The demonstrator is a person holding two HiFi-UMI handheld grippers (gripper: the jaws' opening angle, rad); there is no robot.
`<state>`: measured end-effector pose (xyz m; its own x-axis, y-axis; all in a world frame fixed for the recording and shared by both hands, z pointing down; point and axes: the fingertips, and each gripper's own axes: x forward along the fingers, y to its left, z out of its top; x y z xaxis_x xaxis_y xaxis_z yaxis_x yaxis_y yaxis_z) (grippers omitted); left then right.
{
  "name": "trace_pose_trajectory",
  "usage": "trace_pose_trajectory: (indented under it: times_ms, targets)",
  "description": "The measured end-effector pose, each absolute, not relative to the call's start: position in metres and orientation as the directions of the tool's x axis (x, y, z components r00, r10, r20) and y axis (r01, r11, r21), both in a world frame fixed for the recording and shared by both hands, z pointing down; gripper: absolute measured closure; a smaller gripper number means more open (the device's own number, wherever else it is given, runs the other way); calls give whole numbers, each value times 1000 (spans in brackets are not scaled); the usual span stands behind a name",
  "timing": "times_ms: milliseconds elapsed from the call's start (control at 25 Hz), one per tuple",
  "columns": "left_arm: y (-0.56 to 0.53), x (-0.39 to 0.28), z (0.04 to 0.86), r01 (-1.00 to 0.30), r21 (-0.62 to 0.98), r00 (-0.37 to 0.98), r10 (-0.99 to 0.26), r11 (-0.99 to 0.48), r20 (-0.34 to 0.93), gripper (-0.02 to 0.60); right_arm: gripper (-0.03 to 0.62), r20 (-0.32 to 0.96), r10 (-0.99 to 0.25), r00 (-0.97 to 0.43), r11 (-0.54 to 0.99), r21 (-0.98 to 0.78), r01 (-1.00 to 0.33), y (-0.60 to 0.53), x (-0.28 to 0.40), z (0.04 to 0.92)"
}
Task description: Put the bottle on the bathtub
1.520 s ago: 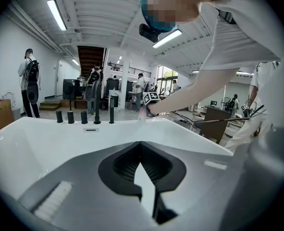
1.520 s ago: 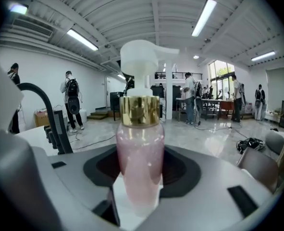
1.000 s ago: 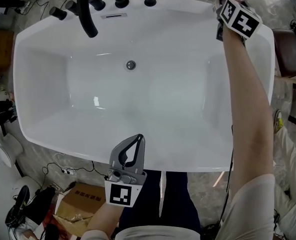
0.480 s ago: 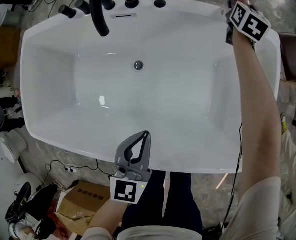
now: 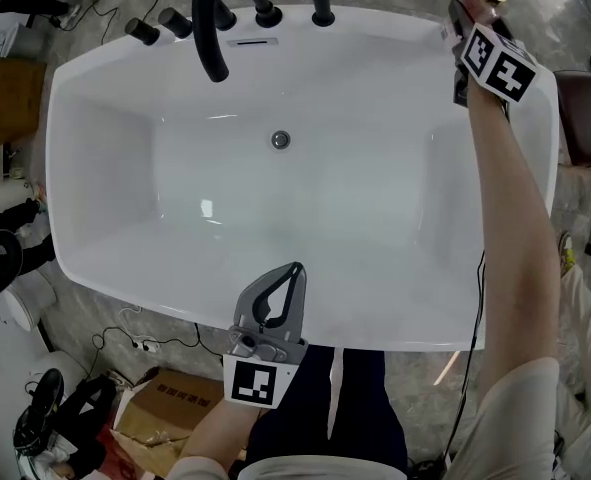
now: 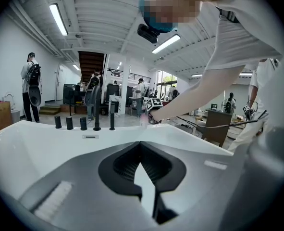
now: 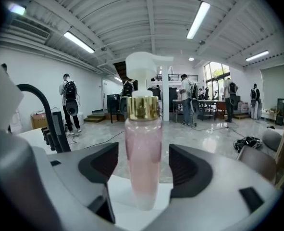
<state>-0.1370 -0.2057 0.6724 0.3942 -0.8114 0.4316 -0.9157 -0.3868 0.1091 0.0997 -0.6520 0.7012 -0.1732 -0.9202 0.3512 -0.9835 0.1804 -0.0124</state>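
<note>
The white bathtub point(image 5: 105, 118) fills your head view, and its far right corner rim is where everything is happening; the black faucet point(image 5: 211, 28) stands well apart along the far edge. Your left gripper point(image 5: 293, 269) rests at the near rim with its fingers point(image 6: 154, 165) pressed together at the tips on nothing, so it plays no part here. Your right gripper point(image 7: 142, 167) reaches across to that far corner, much the nearer of the two to the bottle point(image 7: 142, 148). The bottle, pink with a gold collar and a white pump, stands upright on the rim, its long axis vertical and square across your line of reach, directly between the right fingers point(image 7: 99, 163). Those fingers have just been opening and now stand spread, with a sliver of daylight on each side of the bottle, so neither pad presses it. The placing looks done; what is left is probably a straight pull back along the gripper's own line, since any sideways drift could tip the bottle. Only the right gripper view shows those gaps. The head view gives just the gold cap past the marker cube, but it does show which corner the bottle is on.
</note>
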Motion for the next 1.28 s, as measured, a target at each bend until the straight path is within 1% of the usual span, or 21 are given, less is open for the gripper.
trace_pose_trajectory:
  times_ms: [200, 320, 520, 800, 960, 1080, 1120, 1200, 1240, 1280]
  targets:
    - [-207, -140, 668, -913, 106, 400, -818, -393, 413, 572, 287, 343, -924, -170, 197, 46, -979, -634, 98, 695]
    - [-213, -141, 663, -917, 97, 392, -825, -387, 406, 572, 287, 348, -924, -161, 185, 39, -982, -618, 99, 694]
    - [-225, -143, 654, -926, 83, 371, -845, -368, 386, 572, 287, 332, -924, -191, 212, 27, -977, -575, 95, 688]
    - [-237, -147, 648, -938, 83, 344, -863, -338, 370, 572, 287, 330, -916, -230, 267, 73, -961, -483, 102, 686]
    - [-245, -147, 640, -943, 59, 329, -891, -328, 312, 572, 287, 348, -908, -232, 262, 42, -964, -413, 102, 685]
    - [-244, -145, 641, -944, 68, 326, -886, -322, 328, 572, 289, 376, -889, -260, 293, 31, -956, -361, 94, 684]
    - [-244, -144, 641, -945, 71, 325, -885, -321, 333, 572, 311, 380, -887, -264, 298, 32, -954, -345, 93, 682]
    - [-245, -144, 638, -946, 64, 322, -891, -319, 321, 572, 448, 384, -885, -264, 303, 44, -952, -317, 90, 678]
    - [-245, -144, 636, -946, 60, 320, -894, -318, 312, 572, 470, 393, -880, -266, 307, 46, -950, -306, 88, 678]
    - [-244, -143, 634, -947, 58, 319, -897, -317, 307, 572, 509, 408, -873, -268, 310, 39, -950, -295, 86, 680]
